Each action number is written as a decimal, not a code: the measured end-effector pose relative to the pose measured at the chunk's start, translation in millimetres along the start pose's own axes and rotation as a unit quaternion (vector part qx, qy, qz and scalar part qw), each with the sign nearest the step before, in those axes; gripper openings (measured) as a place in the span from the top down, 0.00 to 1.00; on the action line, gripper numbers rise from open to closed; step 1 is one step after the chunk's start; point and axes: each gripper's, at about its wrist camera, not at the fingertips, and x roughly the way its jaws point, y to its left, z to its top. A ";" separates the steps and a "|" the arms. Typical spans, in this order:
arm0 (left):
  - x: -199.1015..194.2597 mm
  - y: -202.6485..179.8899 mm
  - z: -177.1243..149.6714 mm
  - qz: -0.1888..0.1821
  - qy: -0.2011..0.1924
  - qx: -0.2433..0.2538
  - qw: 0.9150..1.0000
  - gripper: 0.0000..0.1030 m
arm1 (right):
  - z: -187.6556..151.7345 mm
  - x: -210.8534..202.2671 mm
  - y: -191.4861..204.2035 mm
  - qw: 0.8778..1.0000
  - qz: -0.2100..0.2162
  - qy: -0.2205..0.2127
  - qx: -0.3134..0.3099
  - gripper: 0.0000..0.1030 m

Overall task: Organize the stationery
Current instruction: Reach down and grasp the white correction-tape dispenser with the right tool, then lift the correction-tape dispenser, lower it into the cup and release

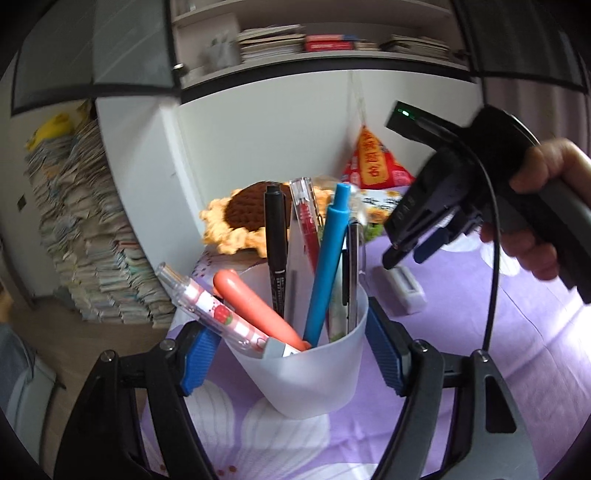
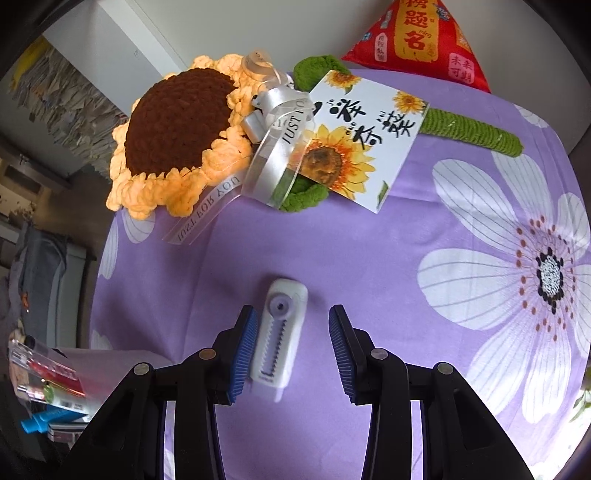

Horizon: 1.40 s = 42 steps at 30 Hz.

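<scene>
Left gripper [image 1: 291,354] around cup [image 1: 306,373]

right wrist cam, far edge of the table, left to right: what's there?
Crochet sunflower head → white ribbon → sunflower card → green crochet stem. Red pouch sits behind, above the card.

A frosted white cup [image 1: 306,373] holds a blue pen [image 1: 325,269], a black marker [image 1: 275,251], a coral-orange pen [image 1: 255,306] and a clear pen with red strawberry print [image 1: 214,314]. Beyond the cup, the bench's lilac cloth [image 2: 369,258] bears white flowers; on it lie a white corrector [image 2: 280,332] and an orange-petalled, brown-centred crochet sunflower [image 2: 177,136].
</scene>
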 end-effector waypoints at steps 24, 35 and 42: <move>-8.7 0.9 -6.5 -0.048 -0.034 -0.002 0.998 0.30 | -32.2 -46.8 42.6 0.995 -0.015 -0.084 -0.042 0.74; -18.4 -12.3 -8.1 -0.110 -0.041 0.015 0.993 0.30 | -81.8 -133.7 48.5 0.983 0.003 -0.170 -0.068 0.74; -17.1 -11.5 -8.0 -0.112 -0.040 0.011 0.993 0.30 | -101.2 -178.8 57.3 0.975 0.024 -0.205 -0.080 0.74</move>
